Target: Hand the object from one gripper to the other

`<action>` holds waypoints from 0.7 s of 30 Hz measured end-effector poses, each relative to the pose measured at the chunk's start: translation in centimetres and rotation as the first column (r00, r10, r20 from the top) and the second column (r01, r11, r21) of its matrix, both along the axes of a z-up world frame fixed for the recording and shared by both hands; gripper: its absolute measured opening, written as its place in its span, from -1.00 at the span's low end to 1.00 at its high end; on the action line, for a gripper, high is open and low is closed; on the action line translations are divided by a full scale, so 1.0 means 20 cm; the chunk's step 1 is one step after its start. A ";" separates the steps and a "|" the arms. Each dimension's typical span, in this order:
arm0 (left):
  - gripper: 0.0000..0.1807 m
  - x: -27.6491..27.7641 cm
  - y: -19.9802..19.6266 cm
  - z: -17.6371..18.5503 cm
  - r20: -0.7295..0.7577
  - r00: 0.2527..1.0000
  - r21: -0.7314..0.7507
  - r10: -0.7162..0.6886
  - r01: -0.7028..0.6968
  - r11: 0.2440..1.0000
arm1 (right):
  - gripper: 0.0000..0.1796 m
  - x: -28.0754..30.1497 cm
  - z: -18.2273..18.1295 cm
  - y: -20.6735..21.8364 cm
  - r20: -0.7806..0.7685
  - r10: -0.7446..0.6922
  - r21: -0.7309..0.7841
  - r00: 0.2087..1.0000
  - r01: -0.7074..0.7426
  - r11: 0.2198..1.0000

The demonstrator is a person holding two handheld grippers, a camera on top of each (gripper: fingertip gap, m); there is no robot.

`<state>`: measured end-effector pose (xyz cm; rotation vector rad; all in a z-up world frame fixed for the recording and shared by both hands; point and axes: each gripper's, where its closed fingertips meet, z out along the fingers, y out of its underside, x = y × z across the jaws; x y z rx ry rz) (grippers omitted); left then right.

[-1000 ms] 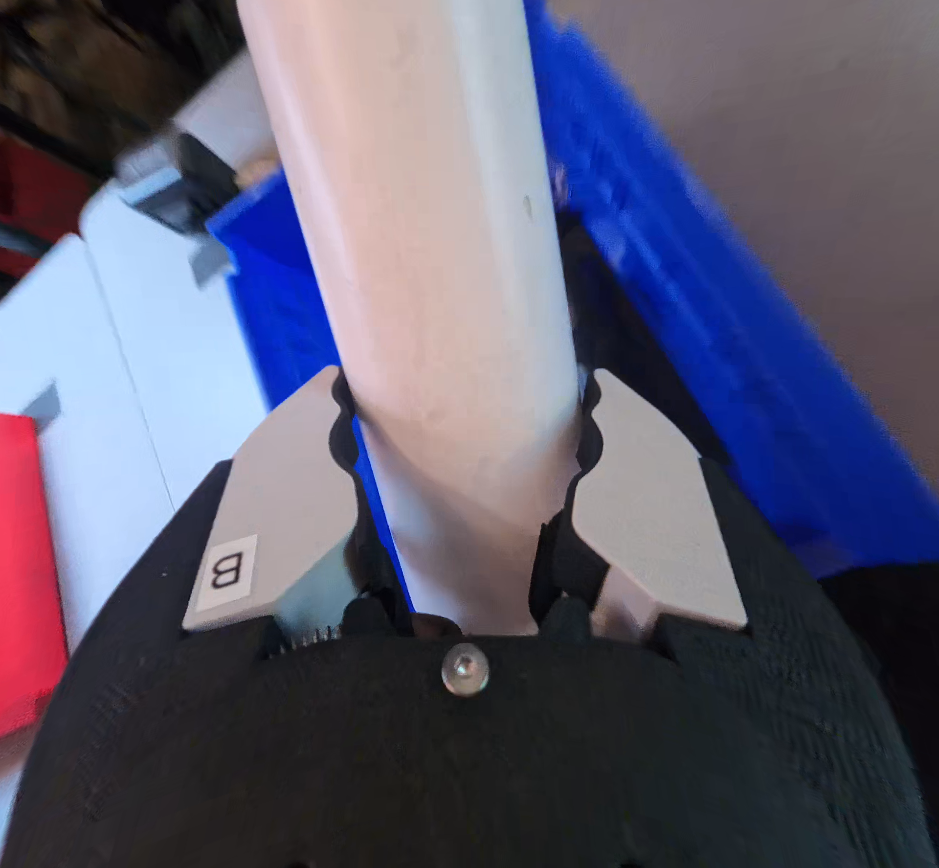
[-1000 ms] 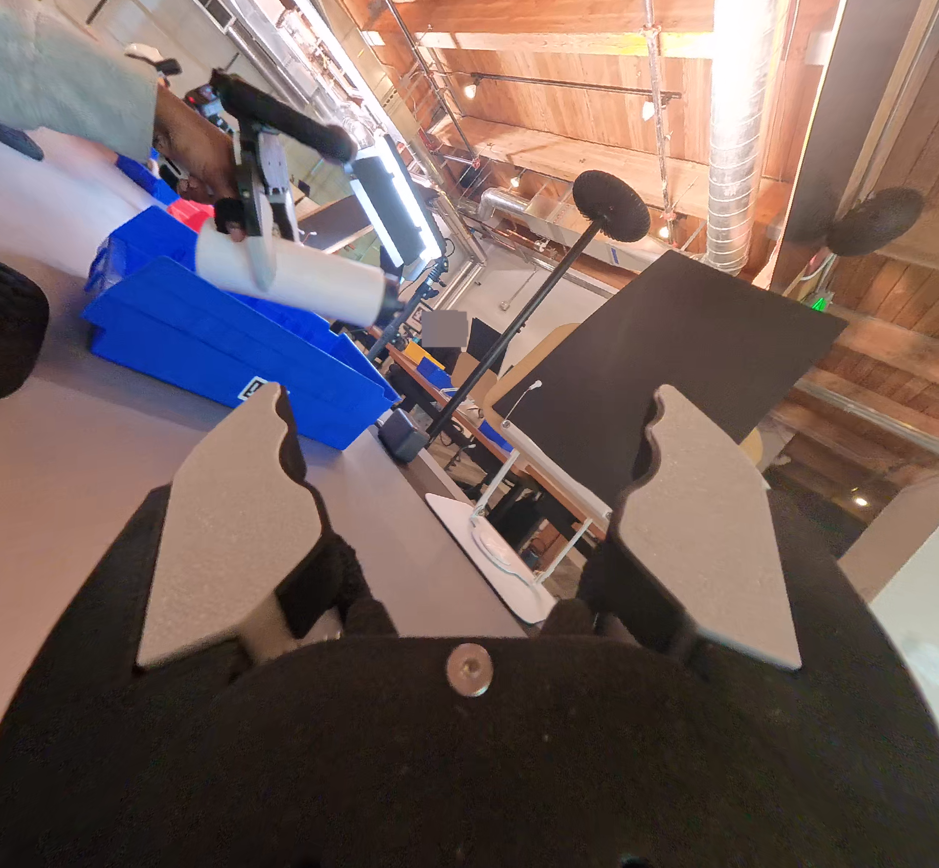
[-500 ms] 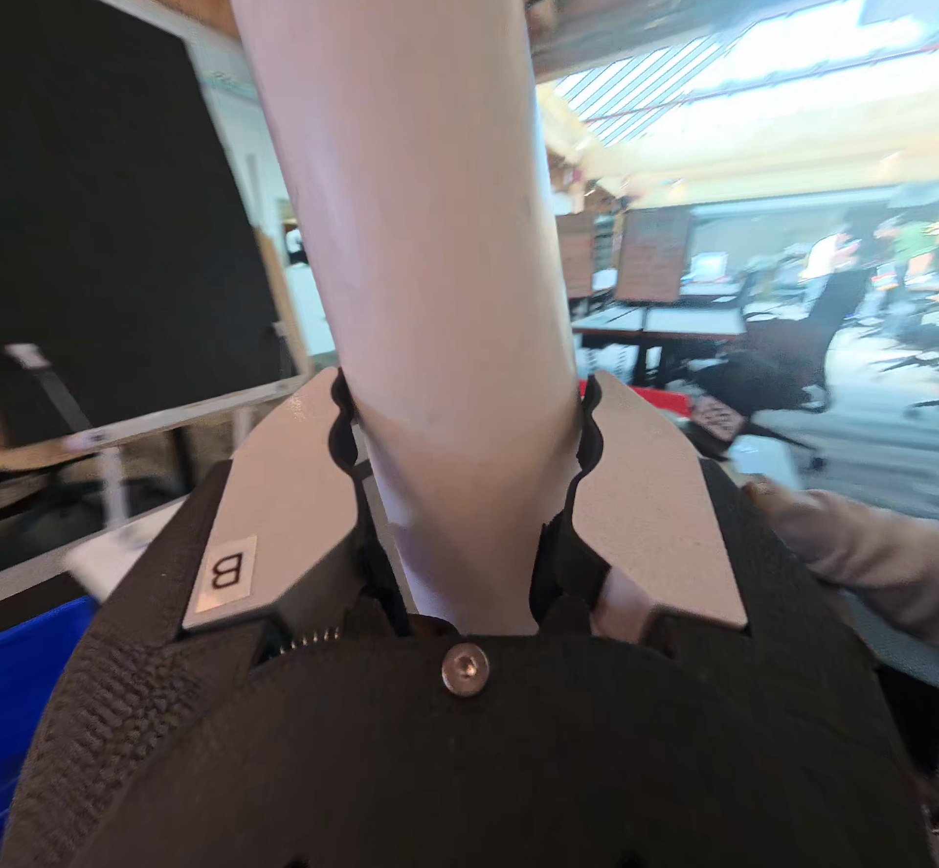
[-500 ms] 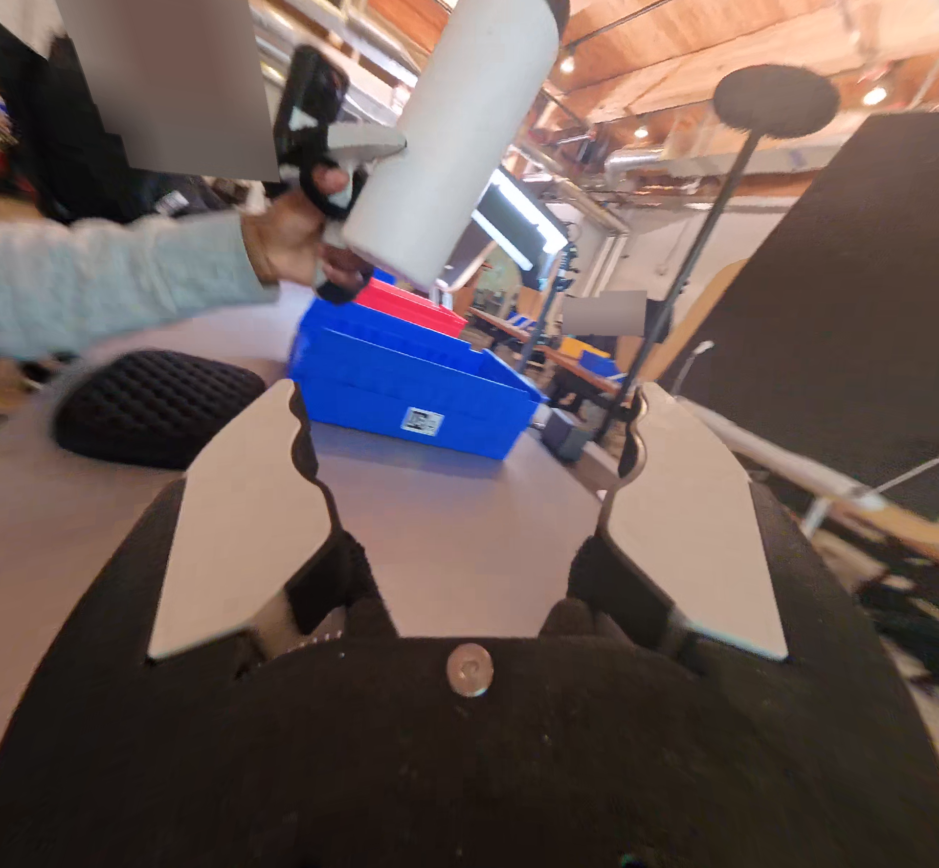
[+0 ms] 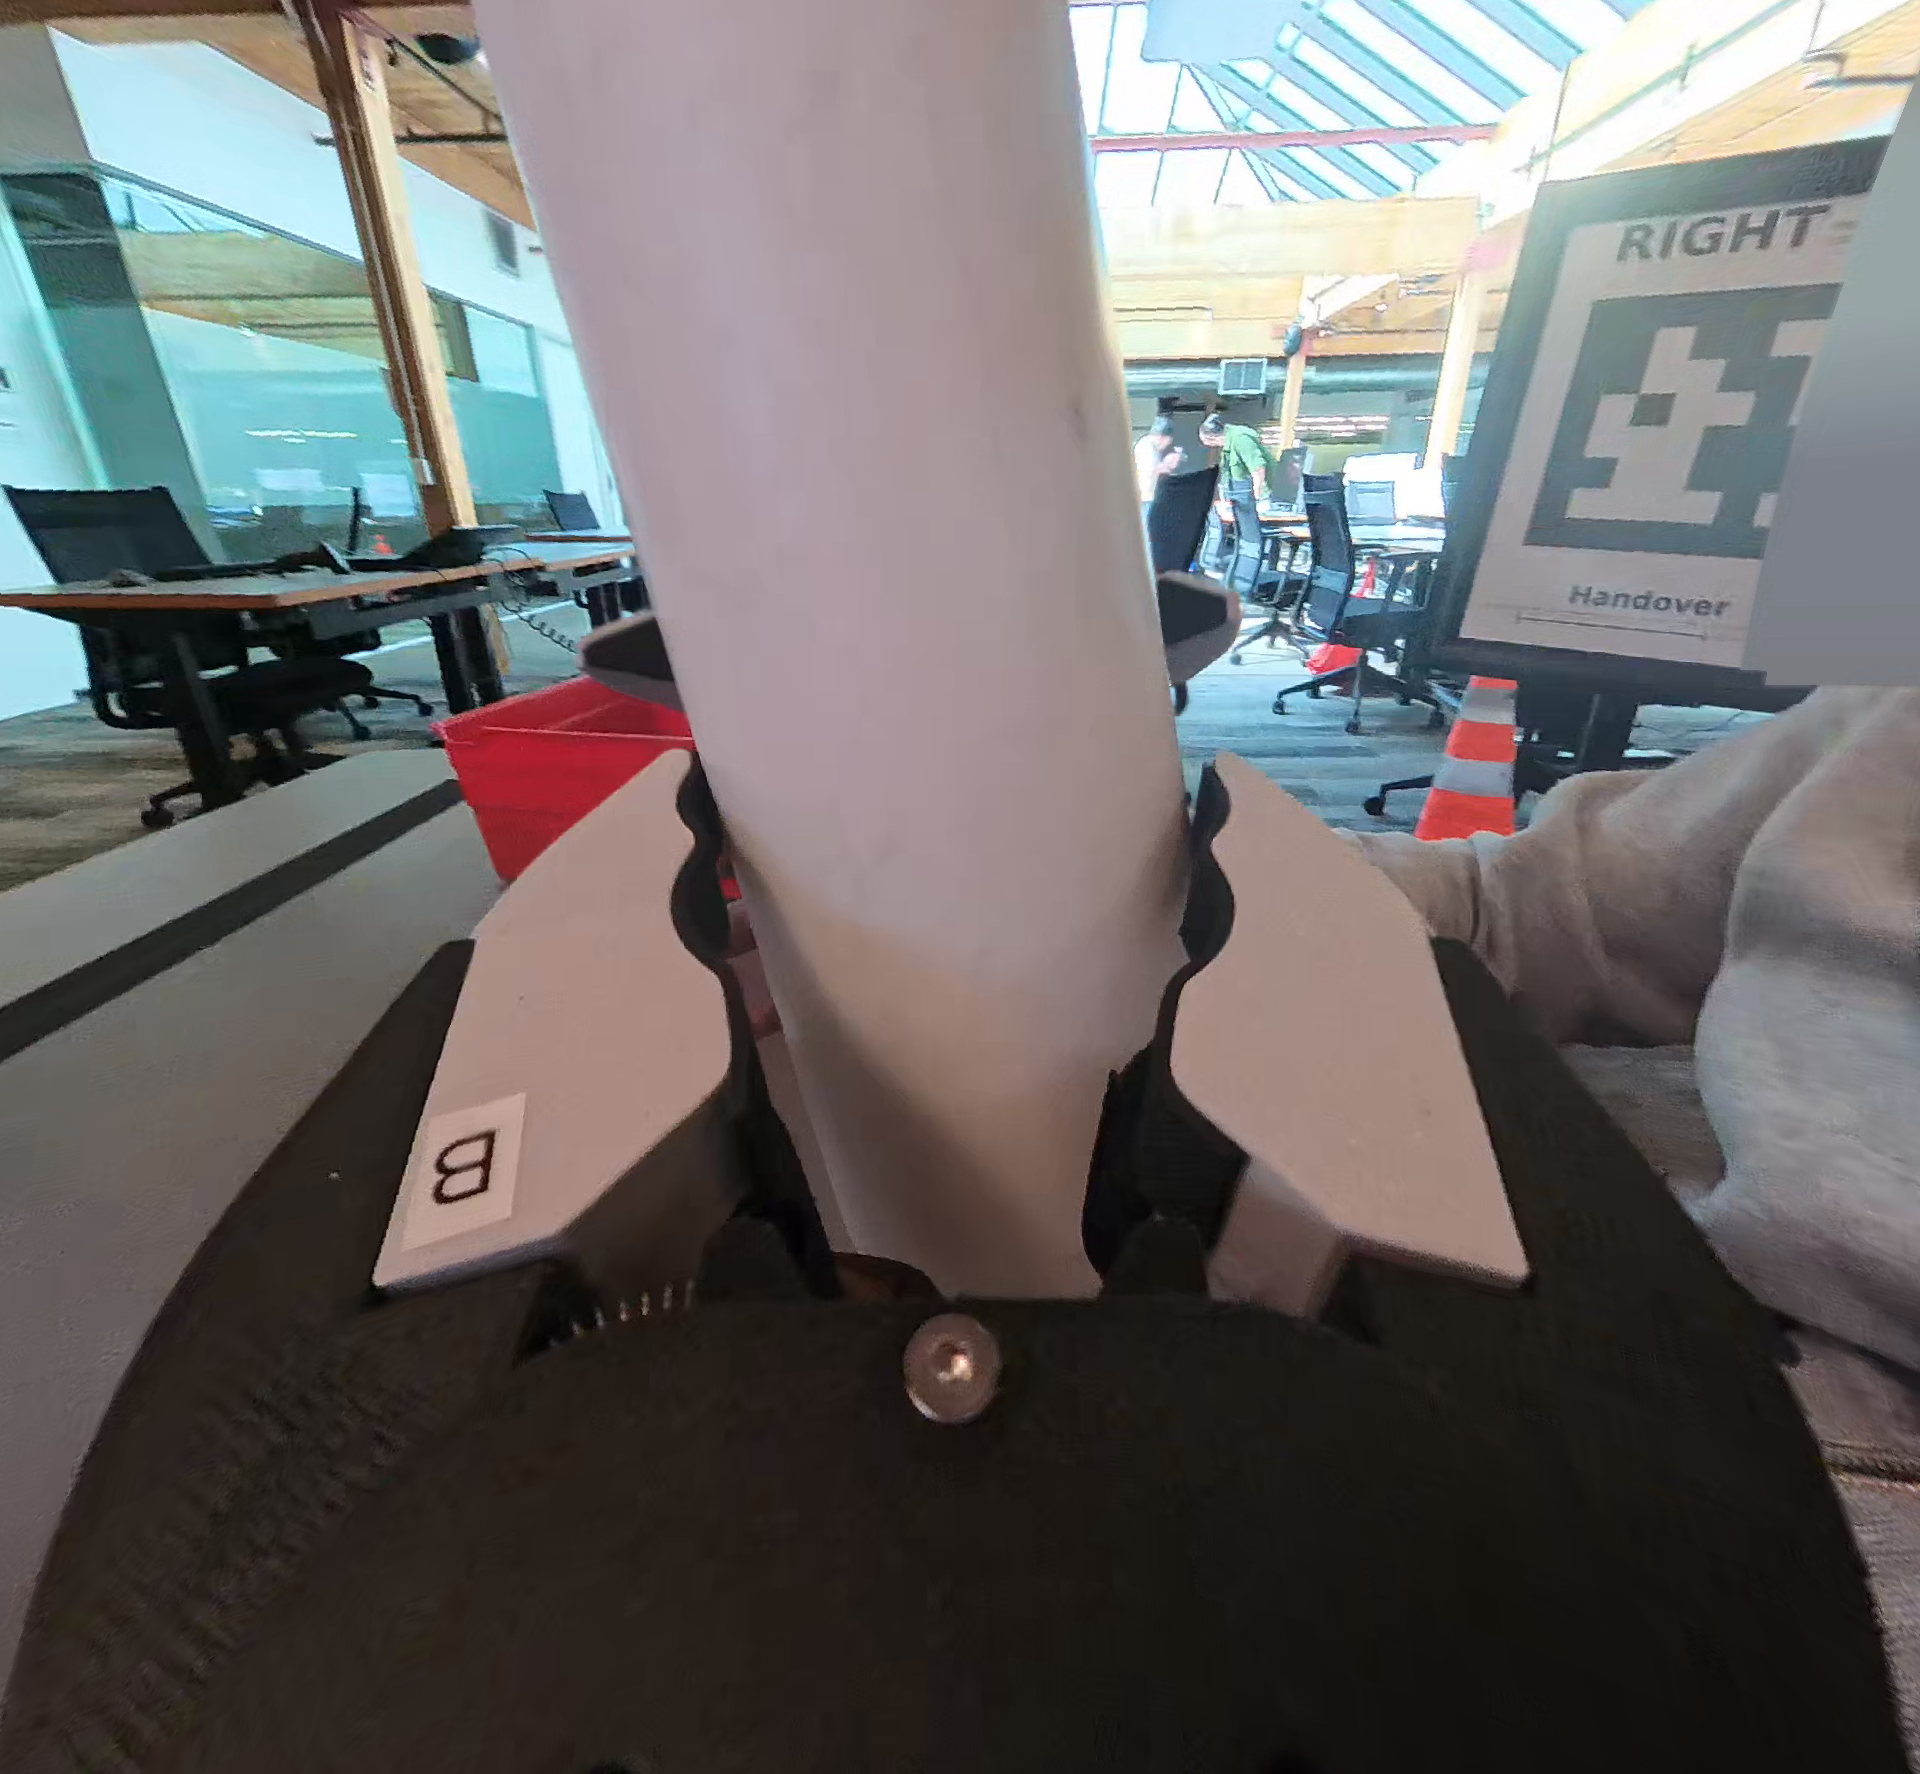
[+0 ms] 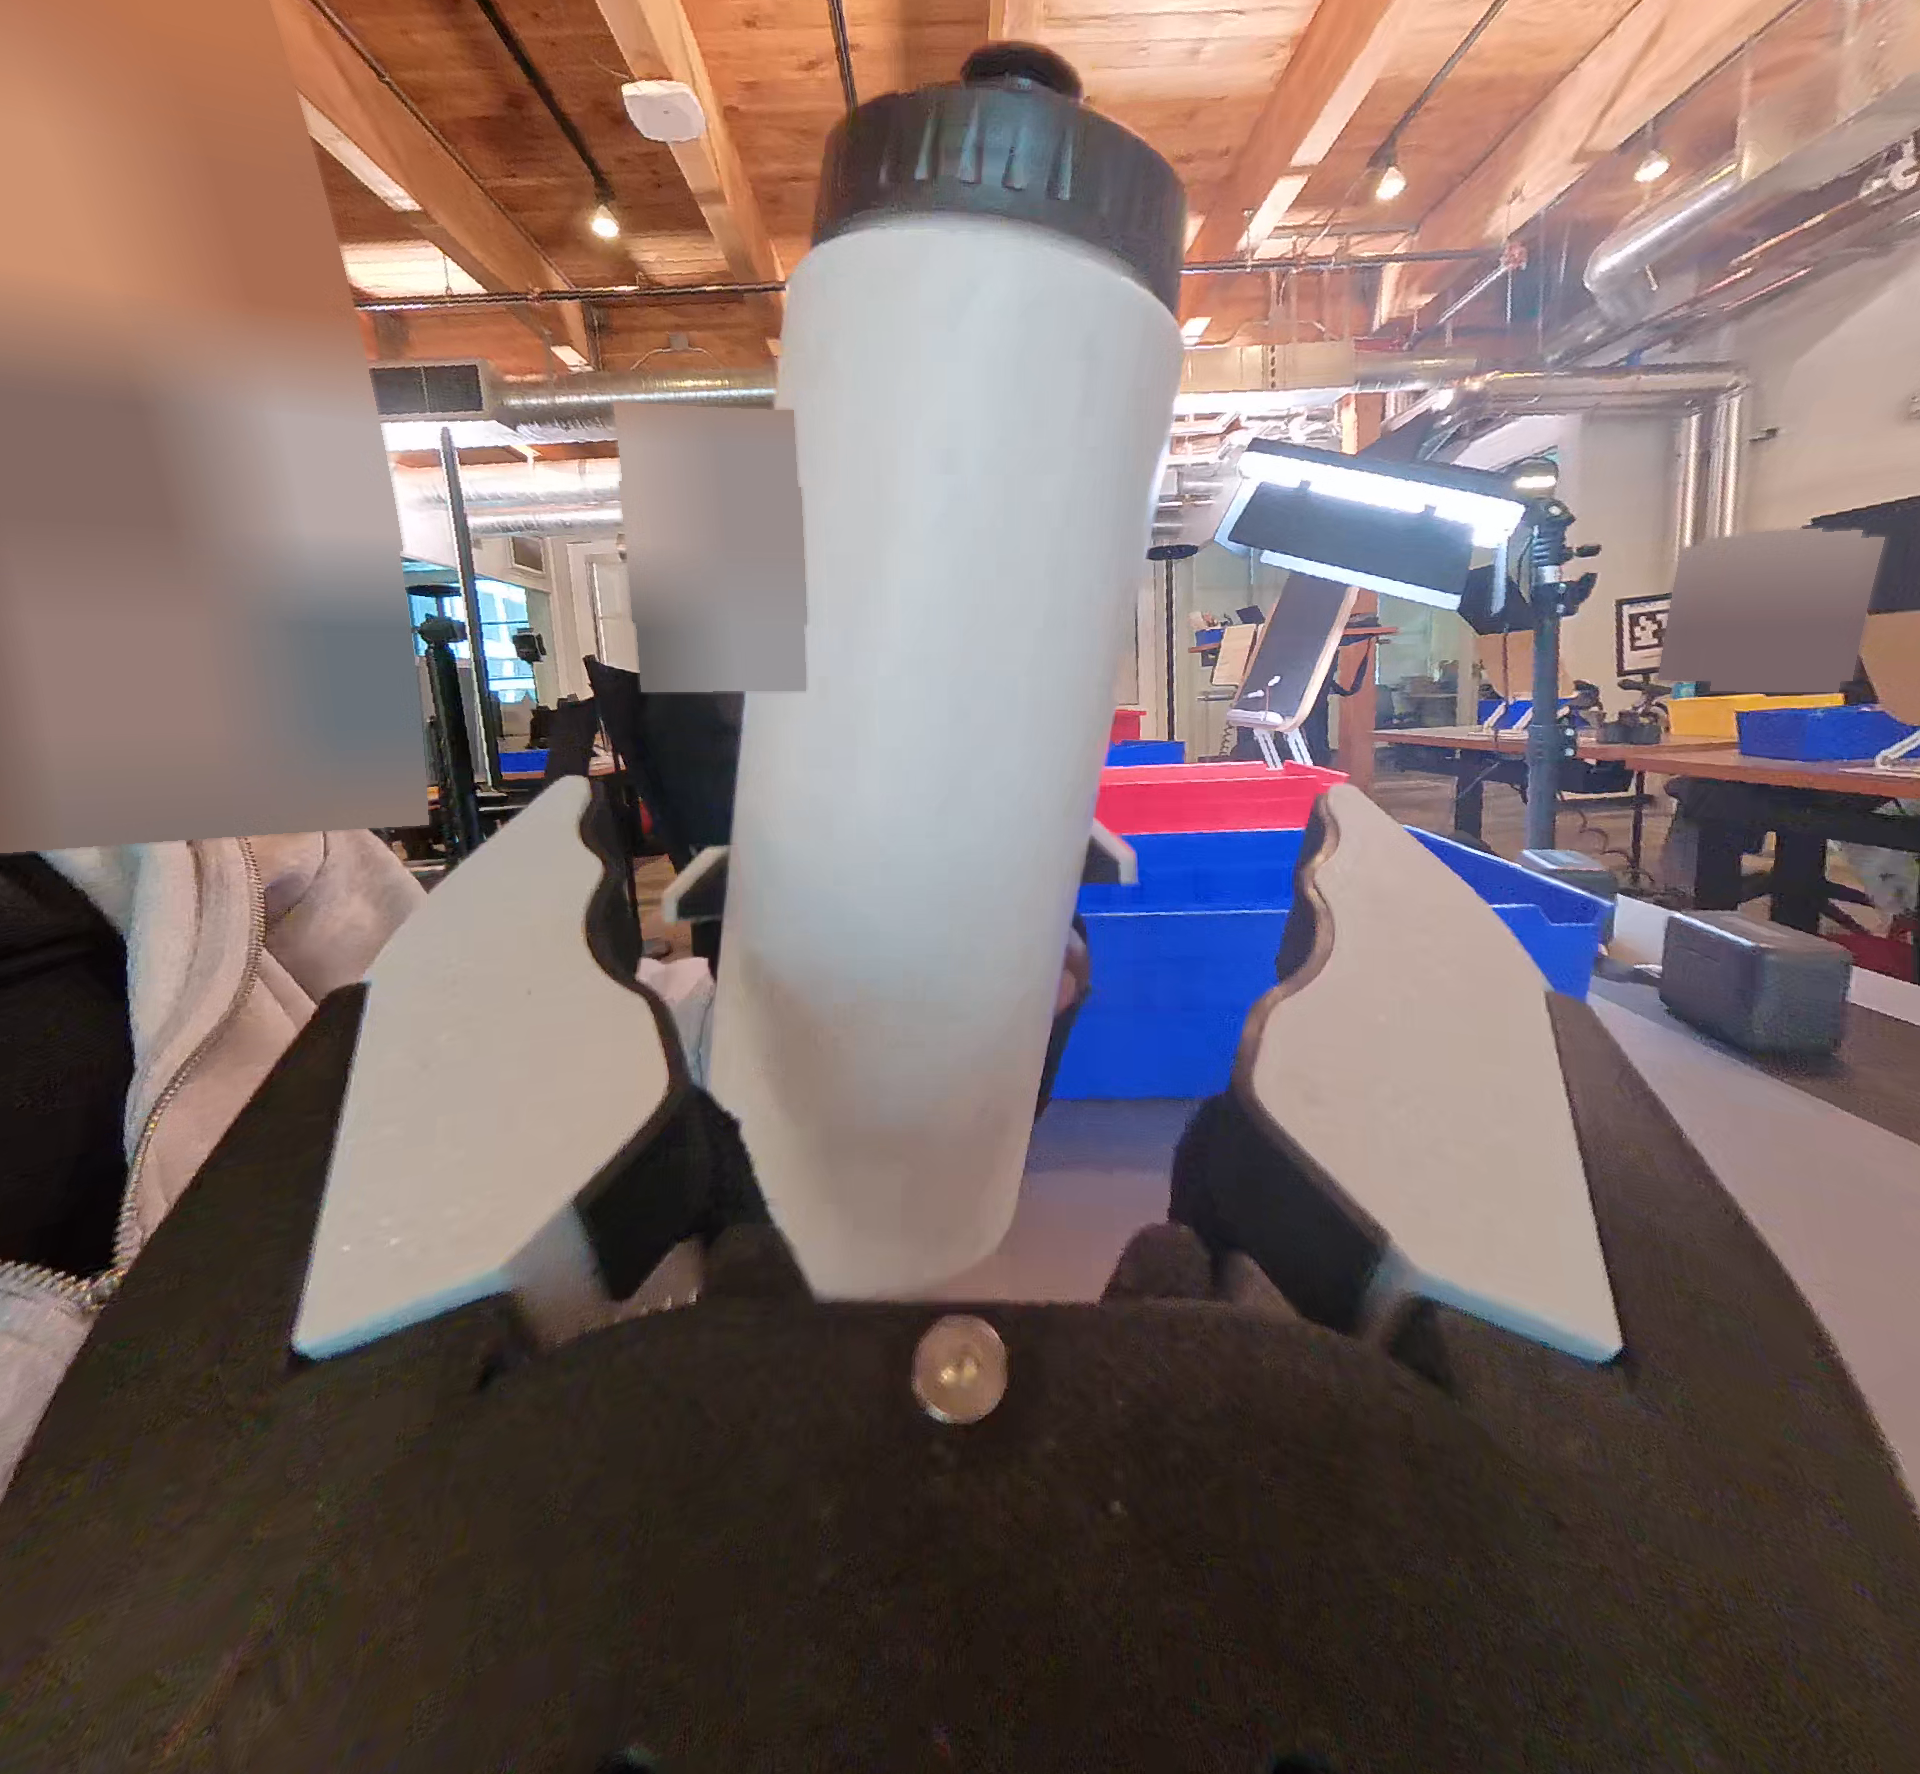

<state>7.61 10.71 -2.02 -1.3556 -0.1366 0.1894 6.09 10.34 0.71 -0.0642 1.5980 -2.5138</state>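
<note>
Overhead, white bottle (image 5: 831,477) clamped in left hand-held gripper (image 5: 940,851), right hand-held gripper (image 6: 951,903) spread around it, untouching.

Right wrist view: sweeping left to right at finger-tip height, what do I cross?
Grey sleeve → near finger → white bottle → blue bin → far finger → dark grey box.
</note>
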 end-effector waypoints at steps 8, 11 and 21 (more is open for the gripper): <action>-0.04 0.06 0.09 -0.12 0.045 0.994 -0.109 -0.097 0.101 0.989 | 0.12 0.11 -0.06 -0.11 -0.047 0.081 0.050 0.996 -0.078 0.996; -0.04 0.06 0.09 -0.13 0.045 0.994 -0.119 -0.096 0.100 0.988 | 0.02 0.13 -0.08 -0.10 -0.061 0.100 0.082 0.993 -0.095 0.992; 0.13 -0.04 0.00 -0.11 0.101 0.995 -0.119 -0.001 0.013 0.993 | 0.00 0.08 -0.12 -0.09 -0.197 -0.070 0.179 0.978 0.106 0.978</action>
